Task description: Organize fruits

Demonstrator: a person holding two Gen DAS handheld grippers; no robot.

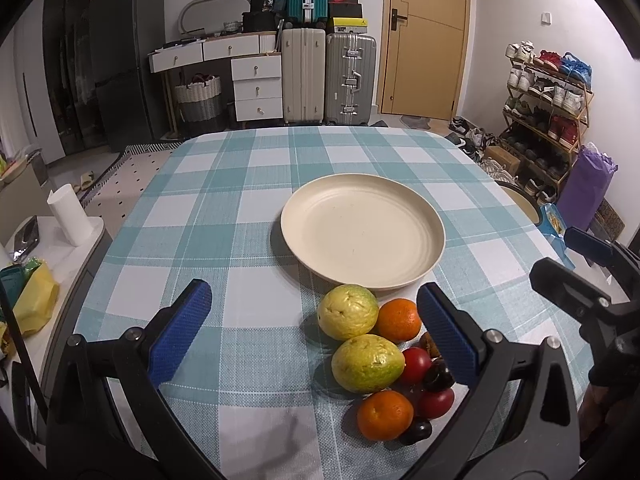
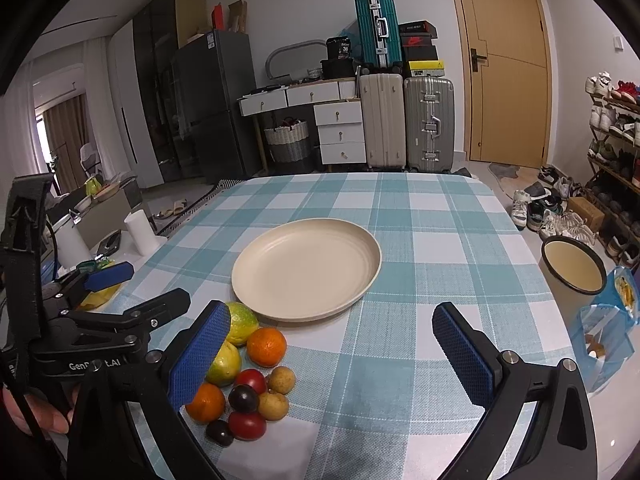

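An empty cream plate (image 1: pixel 362 230) (image 2: pixel 306 268) sits mid-table on the checked cloth. Just in front of it lies a pile of fruit: two green-yellow guavas (image 1: pixel 347 311) (image 1: pixel 367 363), two oranges (image 1: pixel 399 319) (image 1: pixel 385 415), red tomatoes (image 1: pixel 416 365), dark plums (image 1: pixel 438 376). The right wrist view also shows the guavas (image 2: pixel 242 322), an orange (image 2: pixel 266 346), small brown longans (image 2: pixel 281 379) and a plum (image 2: pixel 243 398). My left gripper (image 1: pixel 314 330) is open and empty, its right finger beside the pile. My right gripper (image 2: pixel 332 354) is open and empty, its left finger over the guavas.
A cream cup (image 2: pixel 573 270) and a blue snack bag (image 2: pixel 608 316) stand at the table's right edge. A side table with a white roll (image 1: pixel 70 216) and a yellow bag (image 1: pixel 34 304) is on the left. Suitcases, drawers and a shoe rack are behind.
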